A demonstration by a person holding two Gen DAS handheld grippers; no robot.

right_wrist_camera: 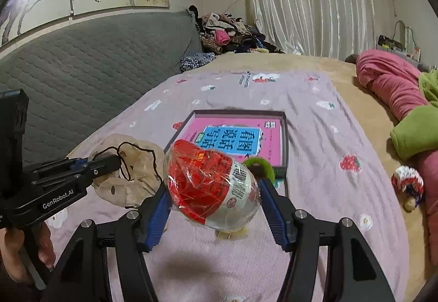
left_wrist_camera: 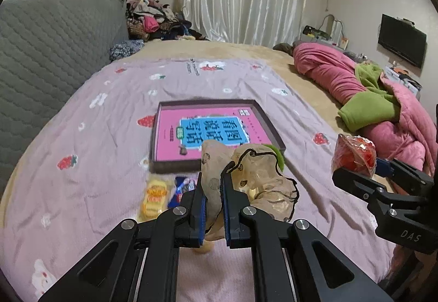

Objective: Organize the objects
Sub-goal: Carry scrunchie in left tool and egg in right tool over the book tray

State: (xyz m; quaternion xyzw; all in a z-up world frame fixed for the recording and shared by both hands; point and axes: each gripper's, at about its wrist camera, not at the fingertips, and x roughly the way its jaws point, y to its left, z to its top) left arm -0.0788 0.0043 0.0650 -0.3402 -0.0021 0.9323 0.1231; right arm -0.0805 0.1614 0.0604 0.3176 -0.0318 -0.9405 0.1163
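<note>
My left gripper (left_wrist_camera: 213,192) is shut on a beige translucent drawstring pouch (left_wrist_camera: 257,181) and holds it above the purple bedspread; it also shows in the right wrist view (right_wrist_camera: 128,168). My right gripper (right_wrist_camera: 213,192) is shut on a red and white egg-shaped package wrapped in clear film (right_wrist_camera: 213,187), which also shows at the right of the left wrist view (left_wrist_camera: 354,154). A shallow dark box (left_wrist_camera: 161,121) holding a pink book (left_wrist_camera: 208,132) lies ahead on the bed. A green fuzzy object (right_wrist_camera: 260,166) sits at the box's near edge.
A yellow snack packet (left_wrist_camera: 154,198) and a blue packet (left_wrist_camera: 180,189) lie on the bedspread under my left gripper. Pink and green blankets (left_wrist_camera: 369,99) are heaped at the right. A grey quilted headboard (left_wrist_camera: 54,55) is at the left. A small knitted toy (right_wrist_camera: 408,184) lies at the right.
</note>
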